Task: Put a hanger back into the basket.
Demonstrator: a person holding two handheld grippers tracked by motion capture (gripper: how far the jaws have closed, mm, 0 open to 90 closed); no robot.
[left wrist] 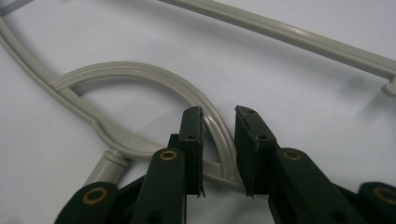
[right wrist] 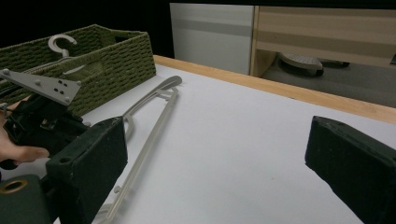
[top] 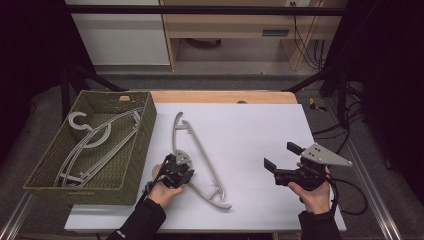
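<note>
Left gripper (left wrist: 218, 154) has its jaws a little apart around a hanger (left wrist: 140, 77) loop. Right gripper (top: 283, 160) is wide open and holds nothing.

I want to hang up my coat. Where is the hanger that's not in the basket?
In the high view the loose hanger lies flat on the white table, just right of the green basket, with the left tool over its middle.
</note>
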